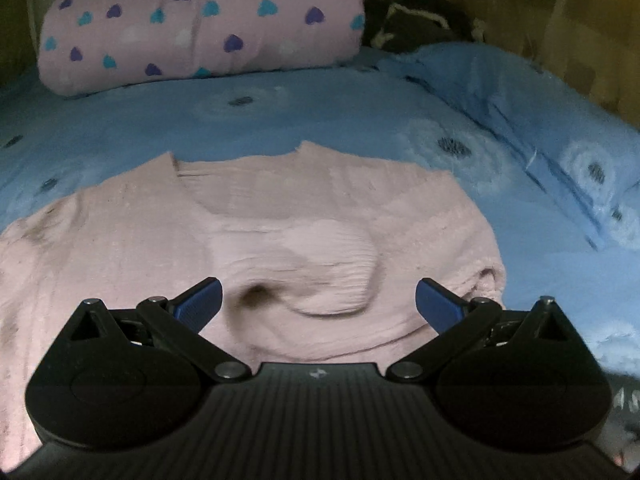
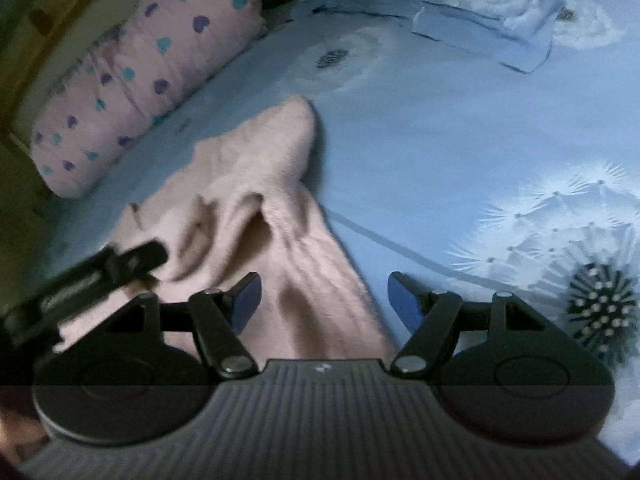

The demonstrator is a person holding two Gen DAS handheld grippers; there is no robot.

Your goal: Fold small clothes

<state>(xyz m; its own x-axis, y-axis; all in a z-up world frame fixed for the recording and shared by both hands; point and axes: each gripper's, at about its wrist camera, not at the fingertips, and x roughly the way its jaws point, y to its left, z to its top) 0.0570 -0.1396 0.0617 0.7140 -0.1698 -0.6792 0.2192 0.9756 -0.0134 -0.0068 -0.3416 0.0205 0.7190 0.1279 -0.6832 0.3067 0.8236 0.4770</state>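
A small pale pink knit sweater point(image 1: 256, 236) lies on the blue bed sheet point(image 1: 320, 116), its neckline toward the far side and a rumpled fold in the middle. My left gripper point(image 1: 318, 304) is open and empty, low over the sweater's near part. In the right wrist view the sweater point(image 2: 272, 200) is bunched with one end stretched away. My right gripper point(image 2: 324, 300) is open and empty above the sweater's near right edge. The left gripper point(image 2: 100, 276) shows as a dark blurred shape at the left, on the sweater.
A pink pillow with blue and purple hearts point(image 1: 200, 20) lies at the far side of the bed, also in the right wrist view point(image 2: 140, 80). A blue dandelion-print pillow point(image 2: 516, 8) lies at the far right. A dark heap point(image 1: 416, 20) sits beyond the pillow.
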